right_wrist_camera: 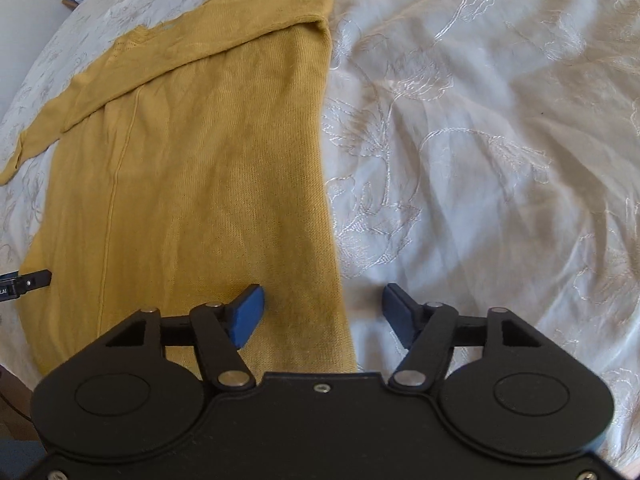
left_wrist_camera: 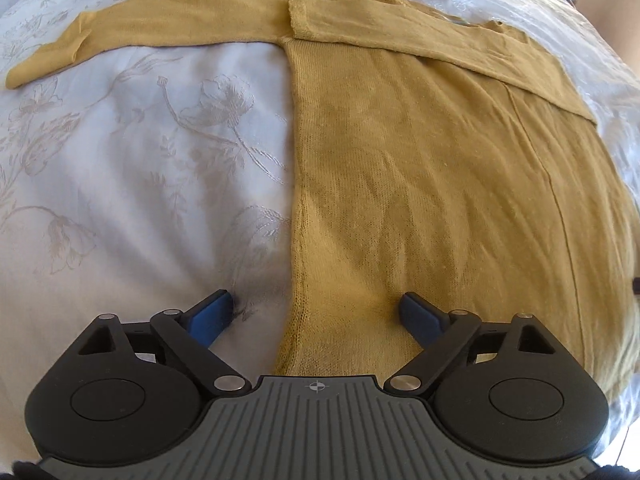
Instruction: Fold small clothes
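The yellow sweater (left_wrist_camera: 420, 184) lies flat on the bed (left_wrist_camera: 140, 160), one sleeve folded across. Both grippers straddle its side edges at 6 o'clock, left (left_wrist_camera: 316, 314) and right (right_wrist_camera: 322, 312), fingers released, likely to pinch the hem corners.

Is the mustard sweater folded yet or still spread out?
Partly folded: the sweater lies flat, one sleeve crossed over its chest, the other sleeve stretched out.

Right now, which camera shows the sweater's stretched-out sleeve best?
The left wrist view: the sleeve lies whole across the bedspread, cuff included. The right wrist view catches only its far end at the picture's left edge.
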